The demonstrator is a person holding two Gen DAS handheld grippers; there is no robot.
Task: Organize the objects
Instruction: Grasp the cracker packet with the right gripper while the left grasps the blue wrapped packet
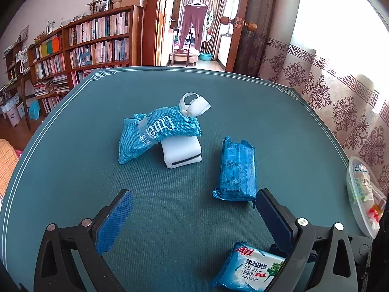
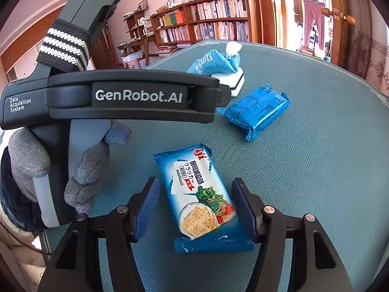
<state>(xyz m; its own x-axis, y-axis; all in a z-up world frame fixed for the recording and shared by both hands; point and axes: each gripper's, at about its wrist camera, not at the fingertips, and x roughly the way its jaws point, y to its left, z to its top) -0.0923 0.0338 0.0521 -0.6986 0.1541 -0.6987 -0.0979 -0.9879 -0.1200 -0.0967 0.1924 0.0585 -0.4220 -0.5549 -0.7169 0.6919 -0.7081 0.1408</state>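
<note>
Judging by its crinkled foil wrap, the soda biscuit pack will be light, slick and easy to crush, so I would take it across its short width near the middle, with only enough squeeze to stop it sliding, since the crackers inside look brittle. It lies face up on the green table mat, lengthwise between the fingers of my right gripper, whose jaws stand wide apart; the right-hand pad seems to be at the wrapper's edge or just beside it, and the other pad sits clear, so nothing is gripped yet. From the left wrist view the same pack shows low at the corner, just beside one finger of my left gripper, which is also spread wide and holds nothing. Further out on the mat lies a second blue pack, printed side down, apart from the first. Beyond it a blue cloth pouch with a white ribbon rests slumped on a white sponge block; the pouch looks soft and floppy, best pinched at its body, not the ribbon. A clear plastic tub sits at the mat's right edge, which I take as a likely place to put things.
</note>
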